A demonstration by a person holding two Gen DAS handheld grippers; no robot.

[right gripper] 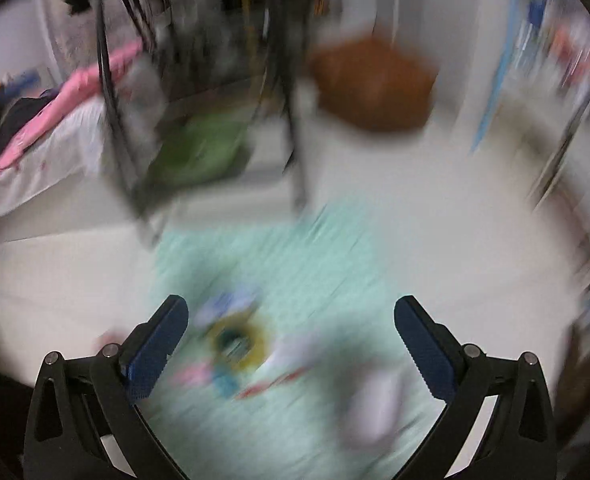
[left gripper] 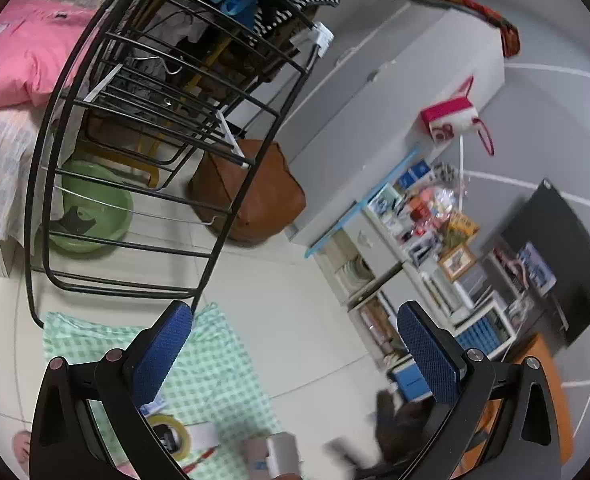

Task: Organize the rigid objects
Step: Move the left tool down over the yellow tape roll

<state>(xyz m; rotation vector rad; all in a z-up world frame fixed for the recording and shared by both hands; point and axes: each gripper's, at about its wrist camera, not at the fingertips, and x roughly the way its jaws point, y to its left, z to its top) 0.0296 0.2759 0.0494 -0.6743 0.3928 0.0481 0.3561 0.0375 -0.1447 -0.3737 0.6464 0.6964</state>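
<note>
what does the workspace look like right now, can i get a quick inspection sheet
surface: green checked cloth spread on a pale tiled floor
job's things: tape roll and small boxes lying on the cloth; right wrist view too blurred to identify more
clutter: green basin, brown bag
grippers: left gripper open, empty; right gripper open, empty
cables: nothing seen
surroundings: black wire rack, pink bedding, stocked shelves

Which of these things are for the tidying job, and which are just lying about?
Job: yellow-edged tape roll, white box, both on green checked cloth.

Lying about: black wire rack, green plastic basin, brown leather pouffe, pink quilt.
</note>
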